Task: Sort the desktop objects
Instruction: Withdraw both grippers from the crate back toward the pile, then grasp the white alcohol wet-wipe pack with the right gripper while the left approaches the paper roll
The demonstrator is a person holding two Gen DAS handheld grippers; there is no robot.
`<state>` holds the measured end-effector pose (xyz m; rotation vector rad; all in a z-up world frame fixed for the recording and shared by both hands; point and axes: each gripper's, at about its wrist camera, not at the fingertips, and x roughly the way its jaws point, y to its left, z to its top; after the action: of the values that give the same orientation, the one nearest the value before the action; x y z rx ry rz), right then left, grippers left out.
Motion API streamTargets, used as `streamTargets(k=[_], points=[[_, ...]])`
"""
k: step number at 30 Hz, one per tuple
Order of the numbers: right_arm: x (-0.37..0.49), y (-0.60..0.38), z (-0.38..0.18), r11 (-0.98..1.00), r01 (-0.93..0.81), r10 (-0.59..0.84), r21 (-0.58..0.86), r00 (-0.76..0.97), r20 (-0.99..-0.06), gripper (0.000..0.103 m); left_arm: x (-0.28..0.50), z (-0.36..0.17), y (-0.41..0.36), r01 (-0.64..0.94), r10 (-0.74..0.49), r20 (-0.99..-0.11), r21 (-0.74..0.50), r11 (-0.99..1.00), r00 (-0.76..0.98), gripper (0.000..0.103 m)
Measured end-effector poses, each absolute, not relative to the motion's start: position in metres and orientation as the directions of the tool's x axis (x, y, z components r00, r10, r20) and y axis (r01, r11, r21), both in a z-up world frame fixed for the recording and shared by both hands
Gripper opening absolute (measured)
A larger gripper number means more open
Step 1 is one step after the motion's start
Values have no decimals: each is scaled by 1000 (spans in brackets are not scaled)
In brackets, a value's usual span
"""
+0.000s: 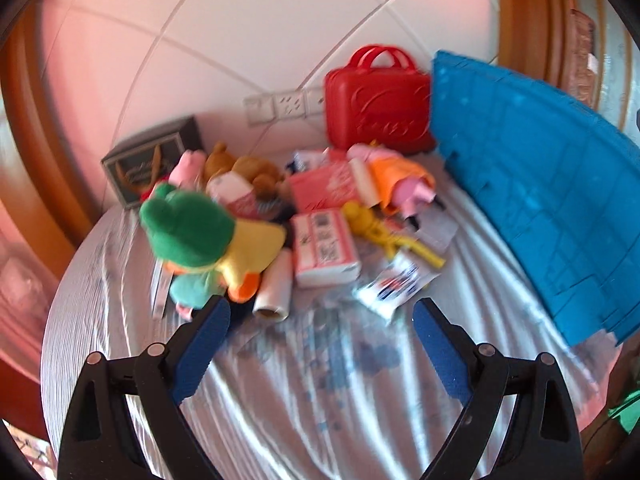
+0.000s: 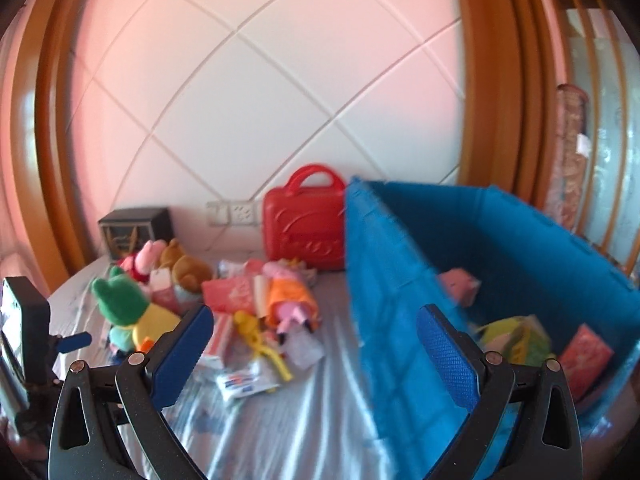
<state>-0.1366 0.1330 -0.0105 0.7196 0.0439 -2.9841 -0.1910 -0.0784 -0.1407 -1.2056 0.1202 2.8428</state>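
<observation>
A heap of toys and packs lies on the pale cloth: a green and yellow plush duck (image 1: 192,236), a white roll (image 1: 274,288), a red and white tissue pack (image 1: 322,248), a yellow toy (image 1: 376,228), a pig plush in an orange dress (image 1: 400,180) and a brown bear (image 1: 244,172). My left gripper (image 1: 322,324) hangs open just short of the heap, nothing between its fingers. My right gripper (image 2: 316,328) is open and empty too, facing the near wall of the blue crate (image 2: 400,280). In the crate lie a pink item (image 2: 460,284), a yellow-green item (image 2: 516,336) and a red pack (image 2: 584,356).
A red carry case (image 1: 376,100) stands against the padded wall, beside the blue crate (image 1: 540,200). A dark box (image 1: 154,164) sits at the back left. A white and blue sachet (image 1: 394,284) lies nearest my left gripper. The left gripper's body (image 2: 24,340) shows at the left edge.
</observation>
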Motion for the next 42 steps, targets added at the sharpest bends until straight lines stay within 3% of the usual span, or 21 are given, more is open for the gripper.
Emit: streamTargets(k=[10, 19, 35, 42], points=[[-185, 83, -112, -986, 166, -120, 0, -716, -688, 103, -207, -215, -138, 13, -2, -837, -6, -1000, -548, 94], [-240, 86, -202, -990, 128, -119, 60, -521, -845, 103, -257, -260, -134, -1, -11, -895, 13, -1000, -445, 94], [-343, 65, -291, -983, 86, -179, 161, -288, -941, 103, -368, -330, -113, -63, 15, -952, 4, -998, -306, 94], [-359, 54, -306, -982, 74, -188, 174, -289, -939, 103, -374, -342, -112, -52, 33, -944, -17, -998, -329, 103]])
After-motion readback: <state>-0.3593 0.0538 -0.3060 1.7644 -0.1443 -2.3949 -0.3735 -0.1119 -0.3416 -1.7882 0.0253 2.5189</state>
